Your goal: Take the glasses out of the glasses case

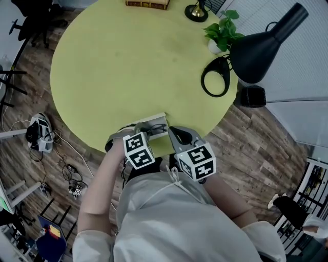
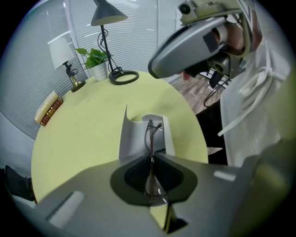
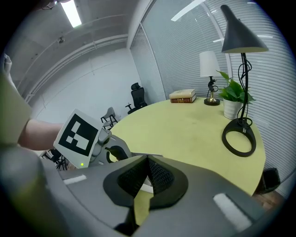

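Note:
A grey-white glasses case [image 1: 152, 123] lies open at the near edge of the round yellow table [image 1: 128, 66]. In the left gripper view, thin wire-framed glasses [image 2: 149, 134] run edge-on from the case [image 2: 132, 139] back between the jaws. My left gripper [image 2: 151, 159] is shut on them. In the head view it [image 1: 154, 134] sits over the case's near end. My right gripper [image 3: 148, 159] is shut with nothing in it, and sits just right of the case [image 1: 173, 132]. From the left gripper view it [image 2: 155, 69] appears raised, apart from the case.
A black desk lamp [image 1: 256, 48] with a ring base [image 1: 215, 77] stands at the table's right edge, by a potted plant [image 1: 223, 30]. A book [image 1: 147, 4] and a small brass lamp [image 1: 196, 11] are at the far side. Cables lie on the wooden floor [image 1: 66, 174].

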Demonstrator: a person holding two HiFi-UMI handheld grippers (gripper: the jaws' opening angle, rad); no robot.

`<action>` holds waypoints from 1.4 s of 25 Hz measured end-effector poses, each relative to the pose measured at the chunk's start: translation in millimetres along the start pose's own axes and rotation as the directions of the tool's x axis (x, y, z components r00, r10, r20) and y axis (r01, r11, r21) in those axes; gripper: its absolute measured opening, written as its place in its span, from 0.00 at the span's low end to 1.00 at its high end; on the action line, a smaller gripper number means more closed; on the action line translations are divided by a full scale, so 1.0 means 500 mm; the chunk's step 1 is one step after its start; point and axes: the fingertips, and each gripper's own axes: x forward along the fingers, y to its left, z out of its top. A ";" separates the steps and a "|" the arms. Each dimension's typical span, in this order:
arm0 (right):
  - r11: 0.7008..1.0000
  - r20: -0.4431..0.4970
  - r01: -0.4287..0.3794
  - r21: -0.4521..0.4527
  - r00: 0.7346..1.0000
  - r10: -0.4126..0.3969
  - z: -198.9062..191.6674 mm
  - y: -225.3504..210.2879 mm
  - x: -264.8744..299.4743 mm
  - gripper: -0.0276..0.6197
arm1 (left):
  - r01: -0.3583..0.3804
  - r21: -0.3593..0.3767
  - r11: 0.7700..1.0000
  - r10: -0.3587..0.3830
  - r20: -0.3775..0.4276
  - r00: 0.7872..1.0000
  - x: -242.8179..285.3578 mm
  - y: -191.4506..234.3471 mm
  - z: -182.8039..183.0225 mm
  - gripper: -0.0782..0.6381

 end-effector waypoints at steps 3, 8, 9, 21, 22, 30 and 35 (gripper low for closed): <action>1.000 0.012 0.005 0.002 1.000 -0.005 0.010 0.003 -0.007 0.04 | -0.024 0.008 1.000 0.024 0.007 1.000 -0.014 0.007 0.001 0.14; 1.000 0.039 -0.001 0.023 0.999 0.000 0.029 0.016 -0.017 0.04 | -0.039 -0.029 0.999 0.040 0.059 0.997 -0.045 0.016 0.012 0.14; 1.000 0.043 0.000 0.022 0.999 -0.001 0.032 0.017 -0.019 0.04 | -0.029 -0.040 0.999 0.031 0.072 0.997 -0.050 0.015 0.014 0.14; 1.000 0.113 0.028 -0.003 0.993 -0.027 0.090 0.035 -0.058 0.04 | -0.058 -0.097 0.994 0.075 0.181 0.981 -0.129 0.028 0.038 0.14; 1.000 0.118 0.029 -0.005 0.993 -0.029 0.093 0.037 -0.061 0.04 | -0.065 -0.106 0.992 0.085 0.193 0.978 -0.137 0.029 0.041 0.14; 0.999 0.157 0.045 -0.024 0.987 -0.041 0.127 0.041 -0.074 0.04 | -0.144 -0.230 0.963 0.206 0.279 0.938 -0.222 0.068 0.044 0.14; 0.998 0.176 0.027 -0.056 0.984 -0.017 0.163 0.058 -0.070 0.04 | -0.245 -0.356 0.902 0.375 0.361 0.854 -0.304 0.124 0.046 0.14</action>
